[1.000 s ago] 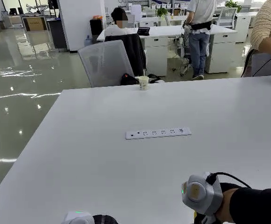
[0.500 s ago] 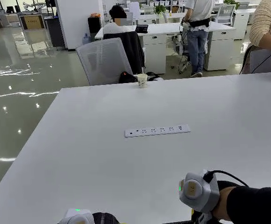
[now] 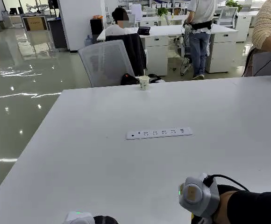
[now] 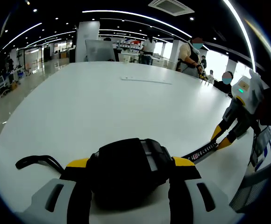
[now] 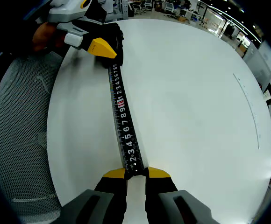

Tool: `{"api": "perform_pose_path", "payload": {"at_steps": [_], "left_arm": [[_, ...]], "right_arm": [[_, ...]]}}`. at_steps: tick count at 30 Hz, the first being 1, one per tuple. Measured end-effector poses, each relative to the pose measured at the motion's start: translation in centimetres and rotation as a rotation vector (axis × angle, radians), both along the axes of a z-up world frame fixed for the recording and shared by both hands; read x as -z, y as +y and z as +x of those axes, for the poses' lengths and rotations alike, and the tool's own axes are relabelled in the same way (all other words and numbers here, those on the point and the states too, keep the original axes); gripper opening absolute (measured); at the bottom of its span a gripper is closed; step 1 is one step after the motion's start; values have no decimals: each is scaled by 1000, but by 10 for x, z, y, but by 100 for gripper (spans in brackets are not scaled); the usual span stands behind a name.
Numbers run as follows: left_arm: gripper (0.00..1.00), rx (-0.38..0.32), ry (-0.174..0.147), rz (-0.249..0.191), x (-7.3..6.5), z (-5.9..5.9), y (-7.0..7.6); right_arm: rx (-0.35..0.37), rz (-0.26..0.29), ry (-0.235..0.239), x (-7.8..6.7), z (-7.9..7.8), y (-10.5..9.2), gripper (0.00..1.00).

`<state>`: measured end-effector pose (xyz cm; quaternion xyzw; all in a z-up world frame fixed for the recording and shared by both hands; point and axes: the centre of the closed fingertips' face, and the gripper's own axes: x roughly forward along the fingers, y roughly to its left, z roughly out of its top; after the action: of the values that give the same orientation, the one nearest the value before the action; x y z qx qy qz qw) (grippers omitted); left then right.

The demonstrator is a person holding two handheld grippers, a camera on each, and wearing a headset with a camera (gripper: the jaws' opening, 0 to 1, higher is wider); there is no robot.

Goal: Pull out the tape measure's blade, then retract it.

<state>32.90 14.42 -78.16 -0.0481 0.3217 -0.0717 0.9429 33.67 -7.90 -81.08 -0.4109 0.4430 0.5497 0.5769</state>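
**Blade drawn out, retraction yet to come**

Over the last second the right gripper [image 5: 136, 173] had sunk a little toward 5 o'clock in the head view, while the power strip [image 3: 159, 133] kept its place. The white table [image 3: 103, 154] carried the whole job at its near edge.

The left gripper [image 4: 131, 163] had its jaws closed around the black tape measure case [image 4: 128, 175]. The right gripper's jaws were pinched almost shut on the free end of the blade [image 5: 124, 121], which ran toward 11 o'clock in the right gripper view, back to the case.

The pull-out looked to be under way or nearly finished. The next move would probably call for walking the blade back toward the case under control, not letting it snap.

A mesh office chair [image 3: 105, 63] stood at the far edge. The power strip lay mid-table with a paper cup [image 3: 144, 82] at 12 o'clock from it. All were well apart from the blade, and nothing blocked its path.
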Motion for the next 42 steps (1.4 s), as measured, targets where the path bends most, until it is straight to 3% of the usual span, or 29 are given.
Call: {"api": "perform_pose_path", "payload": {"at_steps": [19,42], "left_arm": [[62,2,9,-5,1,0,0],[62,4,13,-7,2,-1,0]], "right_arm": [[-56,-4,3,0,-4,7,11],[-44,1,2,1,-6,15,11]]}}
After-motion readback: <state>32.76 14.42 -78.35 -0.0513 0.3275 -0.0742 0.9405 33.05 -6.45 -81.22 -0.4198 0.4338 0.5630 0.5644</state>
